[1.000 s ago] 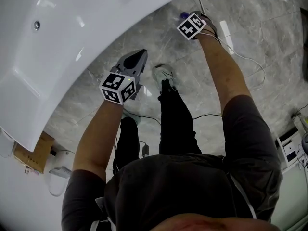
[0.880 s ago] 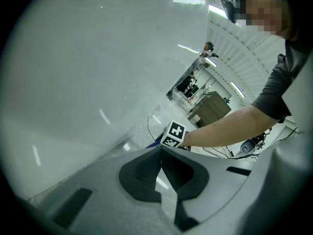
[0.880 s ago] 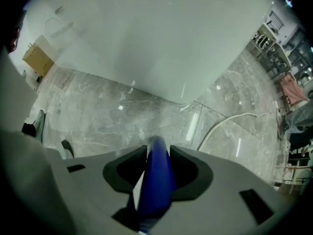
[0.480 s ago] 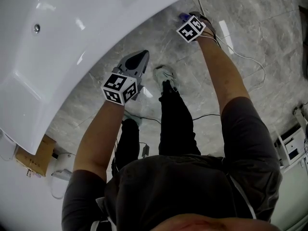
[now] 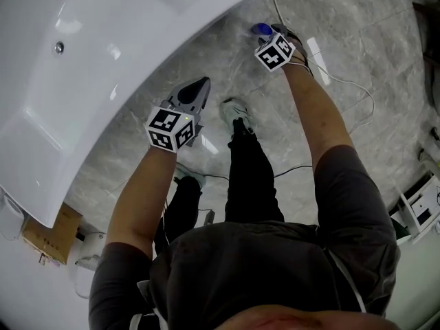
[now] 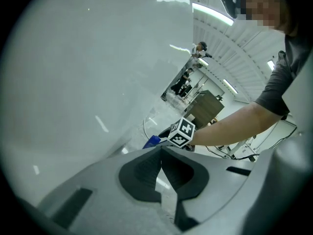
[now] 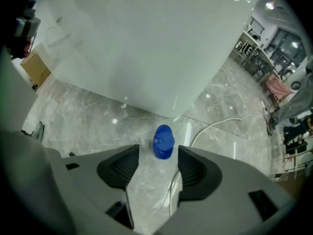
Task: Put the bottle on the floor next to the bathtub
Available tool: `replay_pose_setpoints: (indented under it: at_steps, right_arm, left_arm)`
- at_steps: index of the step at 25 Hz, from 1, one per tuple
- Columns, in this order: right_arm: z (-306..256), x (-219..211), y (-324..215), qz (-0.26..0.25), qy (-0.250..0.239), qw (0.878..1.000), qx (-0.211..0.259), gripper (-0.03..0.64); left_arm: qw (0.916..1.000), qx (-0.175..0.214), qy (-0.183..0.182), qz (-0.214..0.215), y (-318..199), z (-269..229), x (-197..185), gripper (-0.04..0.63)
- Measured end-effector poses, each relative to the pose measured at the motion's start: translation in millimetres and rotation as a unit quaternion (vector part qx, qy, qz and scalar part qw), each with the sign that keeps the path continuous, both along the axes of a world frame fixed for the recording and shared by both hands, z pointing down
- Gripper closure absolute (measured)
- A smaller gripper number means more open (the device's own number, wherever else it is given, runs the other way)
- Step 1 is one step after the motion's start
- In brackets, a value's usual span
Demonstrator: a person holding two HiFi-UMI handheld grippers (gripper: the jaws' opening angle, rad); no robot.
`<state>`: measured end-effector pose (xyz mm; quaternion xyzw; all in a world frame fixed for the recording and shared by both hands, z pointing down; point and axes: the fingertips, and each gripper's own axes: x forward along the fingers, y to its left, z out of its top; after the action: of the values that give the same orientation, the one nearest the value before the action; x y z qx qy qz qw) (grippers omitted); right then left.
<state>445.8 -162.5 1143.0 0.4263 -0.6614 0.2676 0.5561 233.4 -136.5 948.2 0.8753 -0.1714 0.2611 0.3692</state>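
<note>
The bottle (image 7: 164, 141), seen from above by its blue cap, stands upright on the grey marble floor (image 7: 98, 111), close to the white bathtub (image 7: 146, 48) wall. My right gripper (image 7: 158, 151) hovers over it with its jaws opening; the cap sits just at the fingertips and neither pad touches it. In the head view the bottle (image 5: 261, 28) shows beyond the right gripper (image 5: 267, 38) at the bathtub (image 5: 103, 60) edge. My left gripper (image 5: 201, 82) hangs beside the tub, shut on nothing, and its pads meet at the tips in the left gripper view (image 6: 161, 150).
A white cable (image 7: 215, 126) runs across the floor just right of the bottle and past the right arm (image 5: 344, 81). The person's shoes (image 5: 236, 108) stand between the two grippers. A cardboard box (image 5: 48, 229) sits at the lower left, a white rack (image 5: 419, 208) at the right.
The right gripper has drawn back a little from the bottle, so the blue cap shows more fully beyond the cube. The left gripper has barely moved.
</note>
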Motion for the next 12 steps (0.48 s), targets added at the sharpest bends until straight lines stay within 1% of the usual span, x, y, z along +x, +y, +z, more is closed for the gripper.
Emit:
replay_pose_setpoints:
  at_steps: [3, 6, 9, 12]
  right_arm:
    - [-37, -6, 11, 0.01, 0.0, 1.0, 0.004, 0.377]
    - [-88, -15, 14, 0.01, 0.002, 1.0, 0.012, 0.377]
    - [-146, -42, 29, 0.004, -0.003, 1.0, 0.013, 0.379]
    - [-212, -77, 36, -0.011, -0.025, 0.999, 0.02, 0.38]
  left_arm:
    - [0.9999, 0.008, 0.011, -0.004, 5, -24, -12, 0.598]
    - [0.9995, 0.022, 0.022, -0.009, 8, -57, -24, 0.598]
    - [0.9992, 0.022, 0.028, -0.019, 25, -102, -50, 0.598]
    - [0.9985, 0.029, 0.034, -0.034, 35, -155, -78, 0.598]
